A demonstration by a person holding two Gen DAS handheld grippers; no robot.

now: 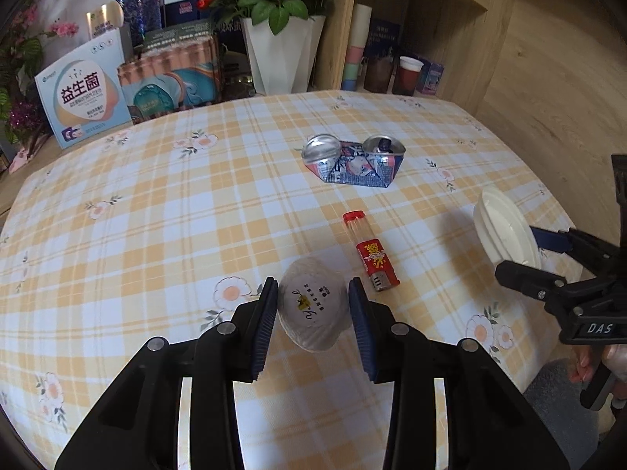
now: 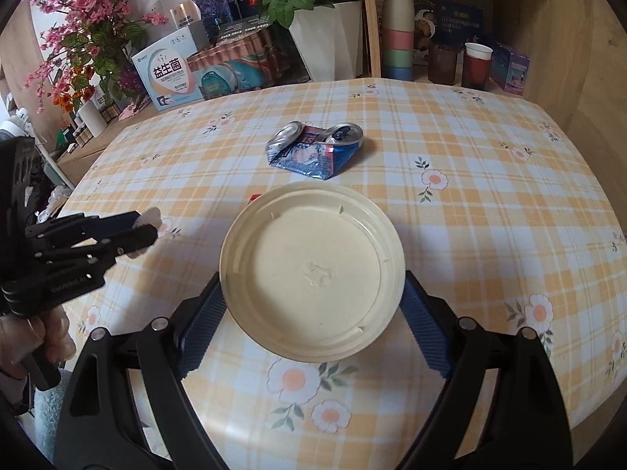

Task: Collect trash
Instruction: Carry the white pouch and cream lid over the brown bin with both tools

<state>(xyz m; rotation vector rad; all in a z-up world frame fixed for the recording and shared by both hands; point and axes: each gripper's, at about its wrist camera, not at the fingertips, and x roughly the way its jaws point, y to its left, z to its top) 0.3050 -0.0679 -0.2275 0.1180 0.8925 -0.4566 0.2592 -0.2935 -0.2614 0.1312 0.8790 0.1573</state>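
A small crumpled plastic cup (image 1: 313, 313) is clamped between the pads of the left claw (image 1: 312, 327) just above the tabletop (image 1: 156, 211); it is judged light and soft, best pinched across its squashed sides. A cream plastic lid (image 2: 311, 274), judged light, stiff and slippery, is gripped edge to edge by the widely spread right claw (image 2: 311, 313). A flattened can (image 1: 352, 162) and a red lighter (image 1: 370, 252) are left lying on the tabletop, well apart from both claws.

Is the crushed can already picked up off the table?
No: the crushed can lies on the checked tablecloth, apart from both grippers, beyond the red lighter.
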